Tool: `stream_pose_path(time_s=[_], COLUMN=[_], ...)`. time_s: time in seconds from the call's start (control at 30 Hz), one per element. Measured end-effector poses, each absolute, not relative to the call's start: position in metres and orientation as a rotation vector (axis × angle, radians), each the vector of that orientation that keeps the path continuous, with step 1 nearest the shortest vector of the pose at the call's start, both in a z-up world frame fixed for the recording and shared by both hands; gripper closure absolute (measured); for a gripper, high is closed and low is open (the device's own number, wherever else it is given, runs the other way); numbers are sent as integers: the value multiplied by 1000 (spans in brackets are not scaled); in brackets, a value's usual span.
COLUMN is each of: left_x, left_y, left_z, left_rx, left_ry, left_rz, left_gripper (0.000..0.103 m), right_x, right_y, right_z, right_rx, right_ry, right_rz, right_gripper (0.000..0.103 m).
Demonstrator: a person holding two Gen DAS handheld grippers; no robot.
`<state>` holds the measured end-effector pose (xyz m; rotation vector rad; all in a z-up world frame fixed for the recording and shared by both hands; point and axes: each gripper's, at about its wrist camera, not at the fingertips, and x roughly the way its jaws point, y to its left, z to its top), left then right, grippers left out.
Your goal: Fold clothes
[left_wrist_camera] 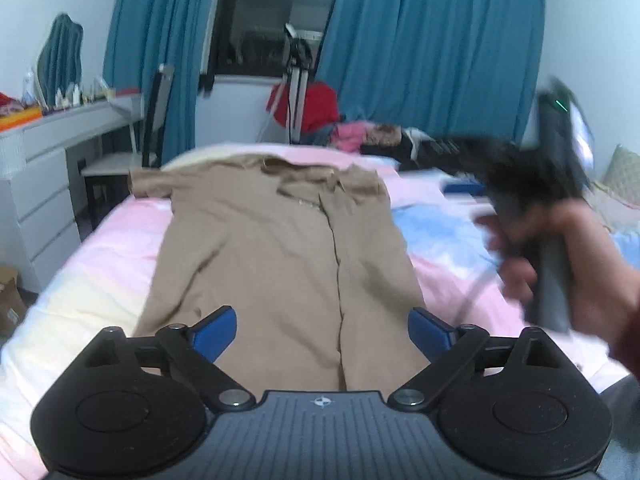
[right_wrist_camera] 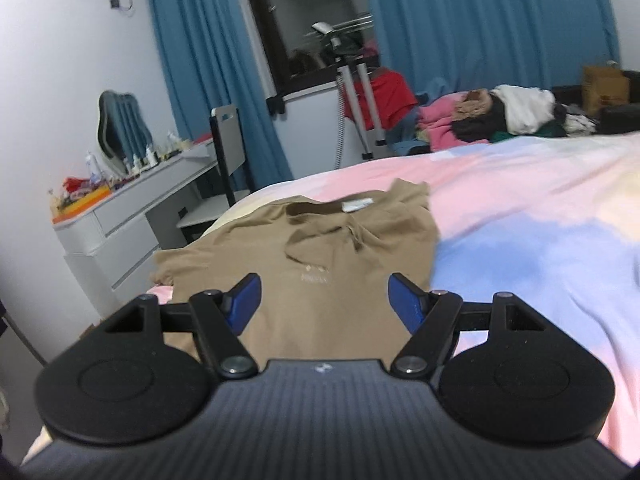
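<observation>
A tan collared shirt (left_wrist_camera: 280, 248) lies flat on the pastel bed, collar at the far end, with a long fold or seam down its middle. My left gripper (left_wrist_camera: 322, 330) is open and empty above its near hem. In the left wrist view the right gripper's body shows blurred in a hand at the right (left_wrist_camera: 548, 216). In the right wrist view the same shirt (right_wrist_camera: 340, 252) lies ahead, with a white label at the collar. My right gripper (right_wrist_camera: 324, 304) is open and empty over the shirt's chest.
The bed (right_wrist_camera: 520, 240) has a pink, blue and yellow sheet. A pile of clothes (right_wrist_camera: 500, 116) sits at its far end. A white dresser (right_wrist_camera: 120, 232) and a chair (right_wrist_camera: 224, 176) stand at the left. A tripod (right_wrist_camera: 360, 92) stands by the blue curtains (right_wrist_camera: 480, 20).
</observation>
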<state>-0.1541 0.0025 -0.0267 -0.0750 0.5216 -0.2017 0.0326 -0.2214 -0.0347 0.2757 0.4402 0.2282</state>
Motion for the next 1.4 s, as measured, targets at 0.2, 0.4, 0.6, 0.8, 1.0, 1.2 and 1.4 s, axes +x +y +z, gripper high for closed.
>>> stream_pose_path(time_s=[0.2, 0.4, 0.6, 0.8, 1.0, 1.2, 1.4], left_x=[-123, -18, 96, 203, 294, 356, 389], left_y=[44, 134, 204, 236, 240, 234, 219], left_z=[-6, -13, -53, -101, -125, -128, -119], left_rx=[-286, -641, -790, -846, -794, -669, -495], left_ry=[589, 721, 706, 648, 562, 515, 545], left_rz=[-191, -102, 70, 128, 175, 285, 316], left_gripper=[8, 8, 10, 11, 11, 26, 94], right_x=[-8, -7, 33, 77, 104, 119, 126], right_y=[-231, -232, -230, -226, -233, -238, -235], right_z=[-44, -59, -81, -110, -136, -151, -156], right_rx=[368, 341, 289, 281, 316, 331, 317], right_ry=[438, 391, 402, 443, 484, 483, 480], right_rz=[217, 181, 109, 125, 122, 103, 97], right_gripper=[31, 31, 31, 31, 31, 31, 31])
